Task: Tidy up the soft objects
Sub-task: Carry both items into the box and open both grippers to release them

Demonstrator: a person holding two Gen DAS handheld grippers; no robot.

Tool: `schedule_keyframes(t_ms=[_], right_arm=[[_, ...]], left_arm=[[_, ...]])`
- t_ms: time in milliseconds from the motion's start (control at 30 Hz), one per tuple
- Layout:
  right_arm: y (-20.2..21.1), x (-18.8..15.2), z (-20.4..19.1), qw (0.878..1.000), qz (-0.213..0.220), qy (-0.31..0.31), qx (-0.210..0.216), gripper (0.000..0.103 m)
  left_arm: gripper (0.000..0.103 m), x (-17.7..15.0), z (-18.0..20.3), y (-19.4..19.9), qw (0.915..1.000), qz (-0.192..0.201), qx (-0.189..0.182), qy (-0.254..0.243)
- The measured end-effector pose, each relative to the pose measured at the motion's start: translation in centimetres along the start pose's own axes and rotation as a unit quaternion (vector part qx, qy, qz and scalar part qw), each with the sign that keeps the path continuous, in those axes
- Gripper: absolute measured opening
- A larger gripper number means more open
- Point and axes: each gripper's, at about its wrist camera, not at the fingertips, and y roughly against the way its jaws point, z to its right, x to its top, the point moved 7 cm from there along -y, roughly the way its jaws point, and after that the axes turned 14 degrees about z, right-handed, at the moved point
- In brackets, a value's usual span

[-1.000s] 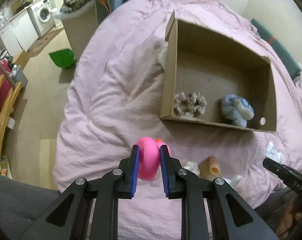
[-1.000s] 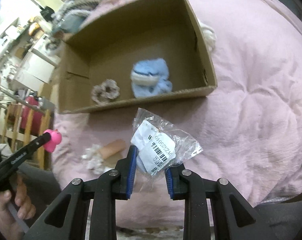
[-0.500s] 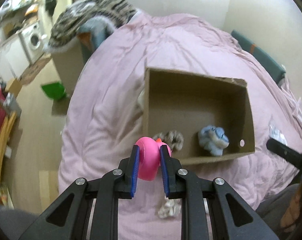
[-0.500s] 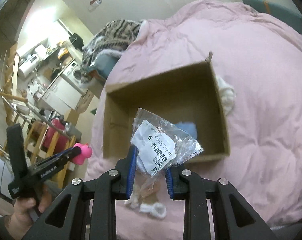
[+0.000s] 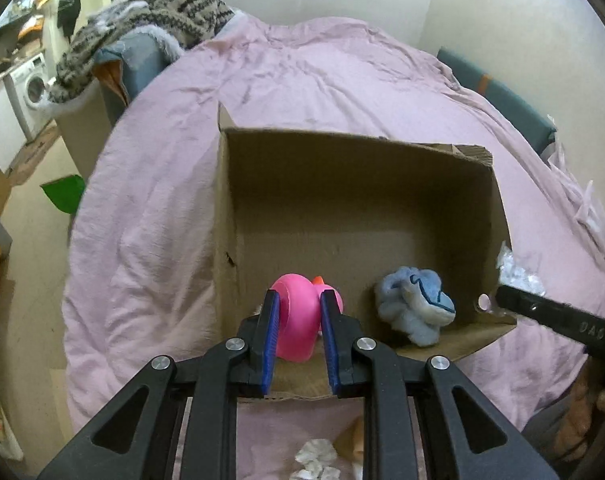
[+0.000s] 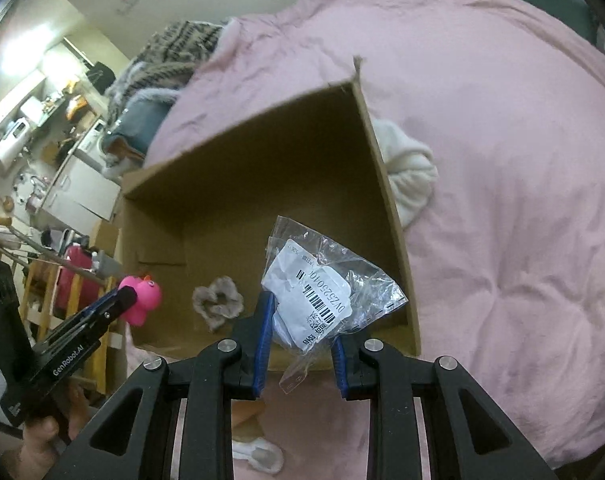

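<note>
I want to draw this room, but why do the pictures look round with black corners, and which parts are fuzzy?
Both views are fisheye: dark corners, and the pink bedspread bulges like a ball. In the left wrist view the pink duck is sharp, while the green thing at the edge smears. In the right wrist view the plastic bag glints and the kitchen lights glare.

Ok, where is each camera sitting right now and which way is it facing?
Left wrist: rides the left hand-held gripper, looking forward and down into the cardboard box; its fingers grip the pink duck.
Right wrist: rides the right hand-held gripper, facing the same box from its other side; it pinches a plastic bag, and the person's left hand shows.
Shared: box, duck, pink duvet.
</note>
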Motion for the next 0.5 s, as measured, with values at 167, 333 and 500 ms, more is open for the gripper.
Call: schedule_keyframes(t_ms=[167, 333, 500], right_arm=[[-1.4, -0.9, 0.1, 0.999, -0.017, 0.020, -0.022, 0.028], [-2.2, -1.7, 0.0, 0.999, -0.033, 0.023, -0.031, 0.028], [-2.5, -2.2, -0.5, 0.998, -0.037, 0.039, -0.038, 0.028]], left_arm=[[0.018, -0.8, -0.3, -0.6, 0.9999, -0.008, 0.011, -0.004], [0.019, -1.4, -0.8, -0.8, 0.9997, -0.017, 0.015, 0.006], [0.019, -1.6, -1.0, -0.7, 0.9995, -0.020, 0.014, 0.019]])
